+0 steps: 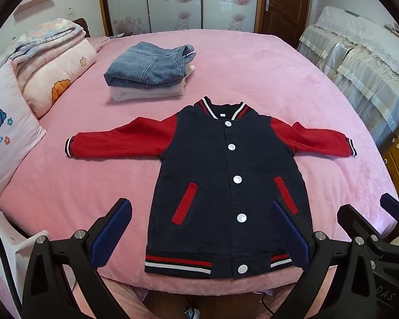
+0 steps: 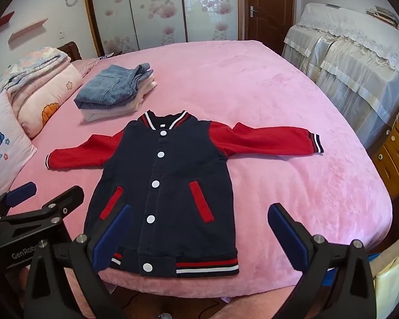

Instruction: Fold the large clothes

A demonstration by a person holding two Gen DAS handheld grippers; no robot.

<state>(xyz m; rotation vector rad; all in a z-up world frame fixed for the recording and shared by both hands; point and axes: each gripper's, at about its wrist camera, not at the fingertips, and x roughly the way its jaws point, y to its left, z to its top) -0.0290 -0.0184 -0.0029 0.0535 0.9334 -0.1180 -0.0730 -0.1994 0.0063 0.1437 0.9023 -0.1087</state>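
You are standing at the near edge of a wide bed covered in a plush pink blanket (image 1: 266, 69), with both tools held above it and tilted down. Your left gripper (image 1: 199, 235) has its jaws spread wide with nothing between the blue ribbed pads (image 1: 111, 235), and your right gripper (image 2: 199, 235) is spread just as wide and equally empty.

The navy baseball jacket with red sleeves and white snap buttons (image 1: 212, 159) lies flat and face up on the blanket, buttoned shut, collar pointing away from you and its striped hem at the near edge of the bed. Both sleeves are stretched out sideways, cuffs well apart from the body.

Beyond the collar, near but not touching, sits a folded stack: blue denim on top of a pale folded garment (image 1: 149, 71). Along the left side of the bed you have a rolled floral quilt (image 1: 53, 61) and, nearer to you, a pink pillow with a blue printed motif (image 1: 8, 138).

Across the room stands a wardrobe with frosted sliding doors printed with pink flowers (image 1: 178, 2), and to its right a dark brown wooden door (image 1: 284, 2). On the right side, furniture draped in cream lace-edged cloth (image 2: 359, 61) runs alongside the bed, with a wooden drawer unit with round knobs (image 2: 396, 151) closer to you.
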